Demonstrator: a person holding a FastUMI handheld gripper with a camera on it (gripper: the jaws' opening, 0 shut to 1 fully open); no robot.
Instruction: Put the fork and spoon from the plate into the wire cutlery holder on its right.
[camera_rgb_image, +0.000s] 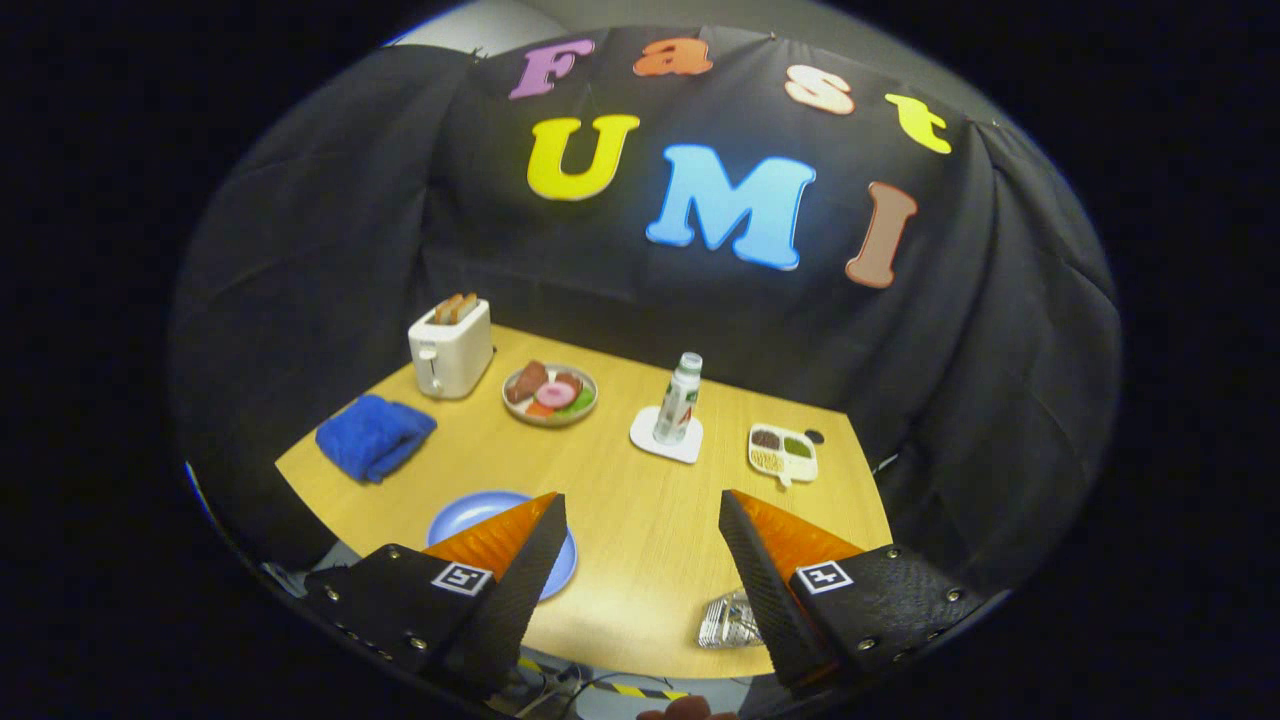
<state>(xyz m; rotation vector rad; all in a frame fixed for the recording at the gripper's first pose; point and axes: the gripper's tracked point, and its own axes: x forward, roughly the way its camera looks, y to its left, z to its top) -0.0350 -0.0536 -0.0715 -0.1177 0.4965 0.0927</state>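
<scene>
Gripper (642, 520) hovers above the table (640, 560), its 2 fingers spread wide, holding nothing. Blue plate (470, 512) lies partly behind one finger; wire cutlery holder (728, 620) sits beside the other. Cutlery cannot be made out.

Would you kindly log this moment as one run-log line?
gripper: open, holding nothing, above table | blue plate: partly behind one finger | wire cutlery holder: beside other finger | fork, spoon: cannot tell

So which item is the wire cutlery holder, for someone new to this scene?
Start at the wooden table and go to its near edge. Beside one finger of the open hand-held gripper sits the wire cutlery holder, partly hidden. It is the only silvery mesh item; the blue plate lies opposite.
</scene>
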